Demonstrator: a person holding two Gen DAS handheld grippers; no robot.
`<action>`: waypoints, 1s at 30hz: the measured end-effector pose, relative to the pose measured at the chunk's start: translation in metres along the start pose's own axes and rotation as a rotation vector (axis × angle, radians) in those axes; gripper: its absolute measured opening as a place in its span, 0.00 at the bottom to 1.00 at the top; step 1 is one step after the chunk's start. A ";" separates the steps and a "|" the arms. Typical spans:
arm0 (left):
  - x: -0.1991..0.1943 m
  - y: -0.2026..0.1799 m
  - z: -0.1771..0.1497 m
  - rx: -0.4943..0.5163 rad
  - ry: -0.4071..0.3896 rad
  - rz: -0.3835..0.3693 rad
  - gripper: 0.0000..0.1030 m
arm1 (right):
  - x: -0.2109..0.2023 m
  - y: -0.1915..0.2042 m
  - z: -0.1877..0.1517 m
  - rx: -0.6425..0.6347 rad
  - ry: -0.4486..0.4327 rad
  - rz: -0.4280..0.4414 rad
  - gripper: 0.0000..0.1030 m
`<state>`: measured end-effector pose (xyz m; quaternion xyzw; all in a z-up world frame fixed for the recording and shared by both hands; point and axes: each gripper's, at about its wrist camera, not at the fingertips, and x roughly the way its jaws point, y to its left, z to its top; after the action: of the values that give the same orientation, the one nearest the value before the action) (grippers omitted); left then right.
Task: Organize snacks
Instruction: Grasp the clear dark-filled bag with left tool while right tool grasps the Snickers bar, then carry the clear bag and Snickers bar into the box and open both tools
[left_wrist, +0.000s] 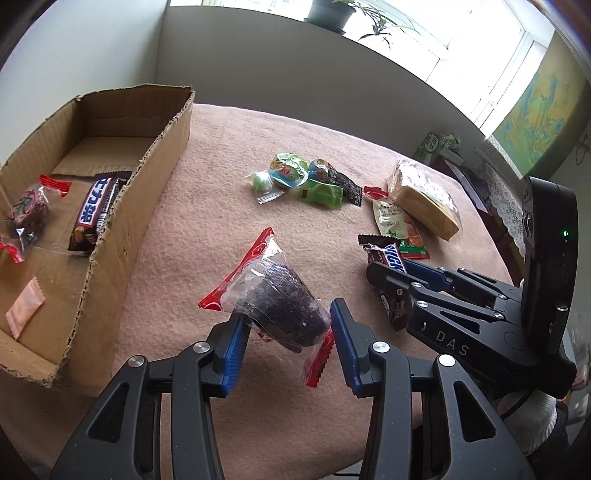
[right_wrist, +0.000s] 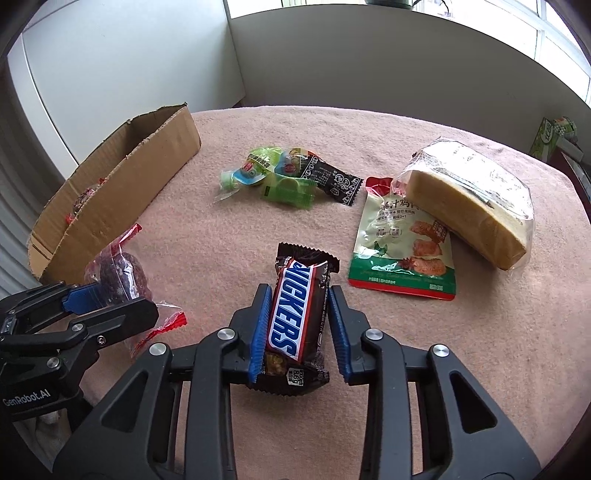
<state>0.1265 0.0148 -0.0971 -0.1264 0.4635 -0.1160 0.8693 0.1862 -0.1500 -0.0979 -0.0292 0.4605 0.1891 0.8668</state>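
Observation:
My left gripper is shut on a dark cake in a clear wrapper with red ends, held above the pink tablecloth to the right of the cardboard box. The right wrist view shows that gripper and cake at the left, close to the box. My right gripper is shut on a Snickers bar, blue pads against its long sides, low over the cloth. From the left wrist view the right gripper and Snickers bar are at the right.
Inside the box lie another wrapped dark cake, a chocolate bar and a pink sachet. On the cloth sit a pile of jelly cups and green candies, a bagged bread loaf and a chicken pouch.

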 end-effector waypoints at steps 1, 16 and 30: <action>-0.002 0.000 0.000 0.004 -0.004 -0.001 0.41 | -0.002 0.000 0.000 -0.003 -0.006 -0.002 0.31; -0.052 0.012 0.007 0.005 -0.098 0.013 0.41 | -0.051 0.020 0.030 -0.007 -0.123 0.073 0.31; -0.094 0.078 0.015 -0.072 -0.188 0.118 0.41 | -0.050 0.102 0.092 -0.106 -0.187 0.171 0.31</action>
<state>0.0942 0.1197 -0.0415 -0.1404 0.3902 -0.0354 0.9093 0.1973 -0.0501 0.0085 -0.0175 0.3678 0.2884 0.8839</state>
